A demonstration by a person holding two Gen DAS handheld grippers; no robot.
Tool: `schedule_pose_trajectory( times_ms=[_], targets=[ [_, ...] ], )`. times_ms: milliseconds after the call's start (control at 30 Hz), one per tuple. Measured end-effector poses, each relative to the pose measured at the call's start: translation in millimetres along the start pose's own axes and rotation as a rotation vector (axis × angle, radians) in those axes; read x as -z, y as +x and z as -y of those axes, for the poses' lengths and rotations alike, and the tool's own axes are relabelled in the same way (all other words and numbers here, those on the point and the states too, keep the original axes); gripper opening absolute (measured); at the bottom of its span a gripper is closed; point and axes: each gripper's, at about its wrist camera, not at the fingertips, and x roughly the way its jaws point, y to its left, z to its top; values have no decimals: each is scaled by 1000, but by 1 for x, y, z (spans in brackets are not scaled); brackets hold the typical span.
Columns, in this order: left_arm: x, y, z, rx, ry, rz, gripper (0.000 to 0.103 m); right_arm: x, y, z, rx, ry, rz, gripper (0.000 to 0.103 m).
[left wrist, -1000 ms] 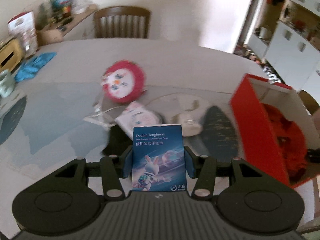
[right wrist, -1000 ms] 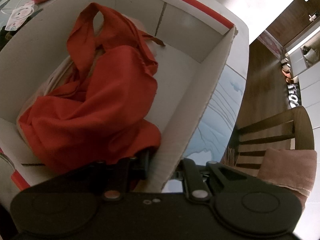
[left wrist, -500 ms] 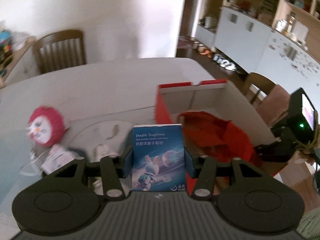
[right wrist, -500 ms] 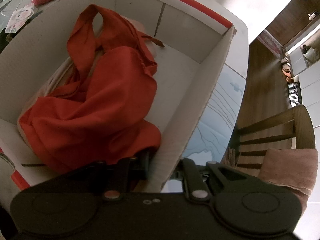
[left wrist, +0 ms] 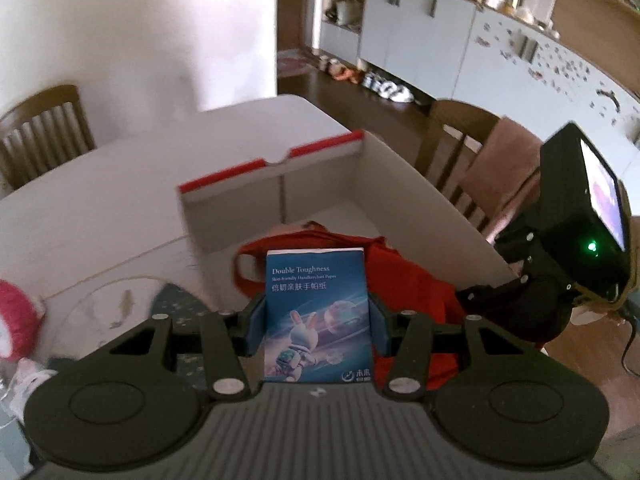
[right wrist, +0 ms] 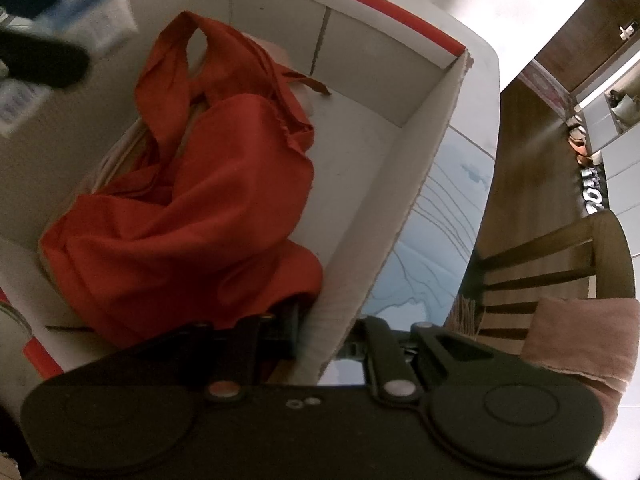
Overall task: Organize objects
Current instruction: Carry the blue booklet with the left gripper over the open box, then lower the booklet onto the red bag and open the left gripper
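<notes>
My left gripper [left wrist: 316,320] is shut on a blue tissue pack [left wrist: 316,300] that stands upright between its pads. It hovers at the near-left side of the white cardboard box with red rims [left wrist: 320,184]. A red cloth bag [left wrist: 412,284] lies crumpled inside the box. In the right wrist view the box wall [right wrist: 404,200] runs between the fingers of my right gripper [right wrist: 320,344], which is shut on it beside the red cloth bag [right wrist: 192,208]. The left gripper with the tissue pack [right wrist: 96,16] shows blurred at the top left there.
A pink plush toy [left wrist: 16,320], a glass plate [left wrist: 108,304] and a dark item lie on the table left of the box. A wooden chair [left wrist: 44,128] stands at the far side. Another chair with a pink cloth [right wrist: 580,332] stands right of the table edge.
The left gripper has swung right with the tissue pack, from over the plush toy and plate to the box, and now shows in the right wrist view. The right gripper has stayed still.
</notes>
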Motion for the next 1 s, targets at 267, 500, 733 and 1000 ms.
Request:
schedule_pose_trajectory(
  times_ms=[267, 500, 733, 1000],
  targets=[
    [-2, 37, 20, 39, 55, -78, 50, 0, 1, 1, -8, 2, 2, 11],
    [5, 55, 31, 35, 96, -140, 50, 0, 0, 1, -9, -1, 2, 11],
    [8, 62, 31, 43, 97, -180, 50, -1, 0, 1, -10, -4, 0, 11],
    [8, 68, 31, 41, 93, -209, 51, -2, -1, 1, -9, -5, 0, 11]
  ],
)
